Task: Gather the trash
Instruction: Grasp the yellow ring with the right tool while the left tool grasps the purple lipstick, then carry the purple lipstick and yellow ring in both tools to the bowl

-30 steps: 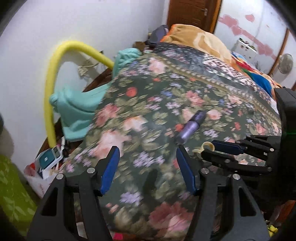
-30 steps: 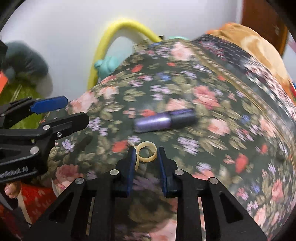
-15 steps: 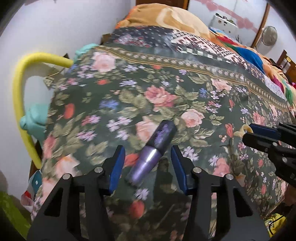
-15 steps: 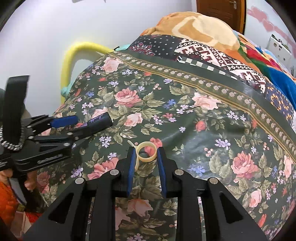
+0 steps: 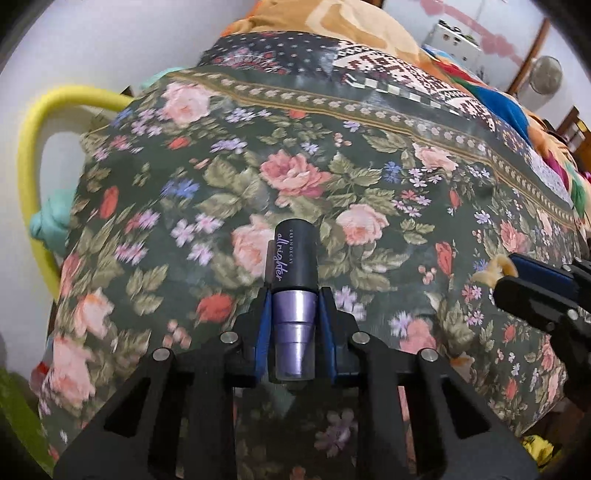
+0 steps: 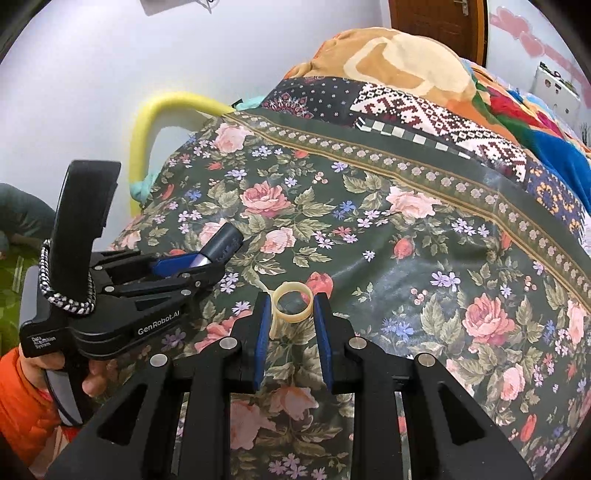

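My left gripper point(image 5: 294, 295) is shut on a purple cosmetic bottle with a dark cap point(image 5: 294, 266), held above the floral bedspread point(image 5: 221, 166); the bottle's cap also shows in the right wrist view point(image 6: 224, 242) poking out of the left gripper point(image 6: 207, 264). My right gripper point(image 6: 291, 306) is shut on a cream plastic ring point(image 6: 291, 304) with a small tab, held above the bedspread point(image 6: 406, 240). In the left wrist view the right gripper point(image 5: 506, 275) enters from the right edge with the ring point(image 5: 493, 271) at its tips.
A yellow foam tube point(image 5: 33, 147) arches by the white wall on the left, with a teal cloth point(image 5: 48, 221) under it. An orange blanket point(image 6: 388, 51) and patterned, colourful covers point(image 6: 443, 118) lie further up the bed. A wooden door point(image 6: 436, 22) stands behind.
My left gripper moved over the purple bottle, closed on it and lifted it off the bedspread. My right gripper kept the ring and rose higher above the bed.
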